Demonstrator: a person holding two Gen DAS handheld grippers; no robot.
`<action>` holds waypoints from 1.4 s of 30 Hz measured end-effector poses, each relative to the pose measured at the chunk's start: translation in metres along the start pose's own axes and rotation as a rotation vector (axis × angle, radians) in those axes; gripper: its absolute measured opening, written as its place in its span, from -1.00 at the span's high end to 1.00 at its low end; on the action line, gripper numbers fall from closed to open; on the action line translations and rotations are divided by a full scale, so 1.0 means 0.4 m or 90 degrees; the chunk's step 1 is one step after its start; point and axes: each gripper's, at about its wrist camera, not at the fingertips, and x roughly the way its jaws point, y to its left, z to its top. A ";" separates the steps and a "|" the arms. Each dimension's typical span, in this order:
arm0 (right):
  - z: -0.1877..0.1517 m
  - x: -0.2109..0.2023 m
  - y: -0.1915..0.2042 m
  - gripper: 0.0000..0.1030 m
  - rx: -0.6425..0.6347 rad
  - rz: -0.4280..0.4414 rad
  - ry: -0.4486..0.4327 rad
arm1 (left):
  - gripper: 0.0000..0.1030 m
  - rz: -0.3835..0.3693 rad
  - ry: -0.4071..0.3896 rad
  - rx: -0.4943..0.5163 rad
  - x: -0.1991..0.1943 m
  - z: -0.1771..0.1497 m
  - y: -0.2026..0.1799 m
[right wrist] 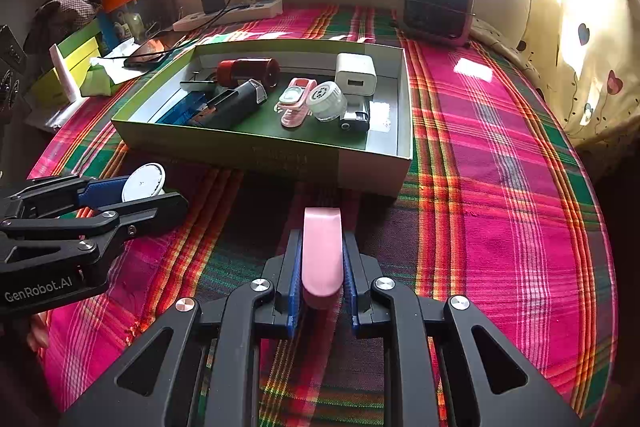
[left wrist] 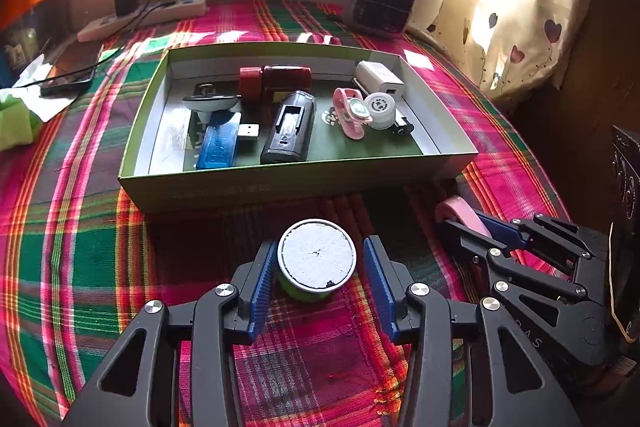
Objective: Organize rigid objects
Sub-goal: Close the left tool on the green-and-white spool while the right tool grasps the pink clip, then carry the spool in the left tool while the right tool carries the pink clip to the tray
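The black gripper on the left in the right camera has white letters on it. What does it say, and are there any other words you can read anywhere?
"GenRobot.AI": white letters on the side of the black left gripper.
Faint print on the front wall of the green cardboard box: too blurred to read.
Black marks on the lid of the small white round jar: too small to read.
Pale letters on the body of the black right gripper: only partly visible, not readable.

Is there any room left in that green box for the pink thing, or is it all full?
The box has bare floor in its near right corner, beside the white charger, and a strip along its left wall next to the blue stick. The middle is crowded. The plaid cloth right of the box lies bare.
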 end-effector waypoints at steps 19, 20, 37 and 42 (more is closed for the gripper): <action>0.001 0.002 0.001 0.63 -0.001 0.001 -0.001 | 0.23 0.023 -0.015 0.006 0.005 -0.007 -0.002; 0.001 0.002 0.001 0.63 -0.001 0.001 -0.001 | 0.27 0.025 -0.016 0.006 0.004 -0.008 -0.001; 0.003 0.003 0.003 0.63 -0.004 -0.002 -0.001 | 0.38 0.025 -0.020 0.001 0.001 -0.011 0.006; 0.003 0.004 0.004 0.63 -0.004 -0.002 -0.001 | 0.38 0.025 -0.020 0.000 0.002 -0.012 0.006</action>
